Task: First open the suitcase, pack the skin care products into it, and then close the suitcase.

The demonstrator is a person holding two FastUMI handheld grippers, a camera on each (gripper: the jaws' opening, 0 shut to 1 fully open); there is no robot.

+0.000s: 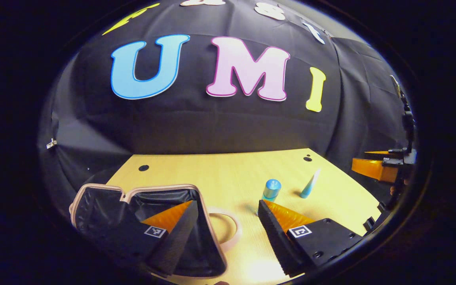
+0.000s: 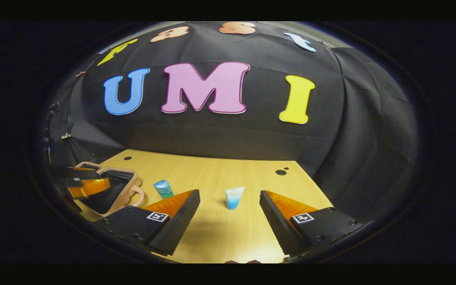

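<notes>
With the suitcase lying open and both grippers' jaws spread, the right gripper ideally squared its 2 fingers around the tube before pinching.

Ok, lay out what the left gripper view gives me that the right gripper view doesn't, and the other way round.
Left gripper view's own: a close look into the open suitcase and its dark lining, one finger of the open left claw lying across its mouth, and the tube seen edge-on.
Right gripper view's own: the tube seen broadside, standing ahead between the fingers of the open right claw.
Shared: the suitcase, the blue bottle, the tube and the wooden table.
</notes>
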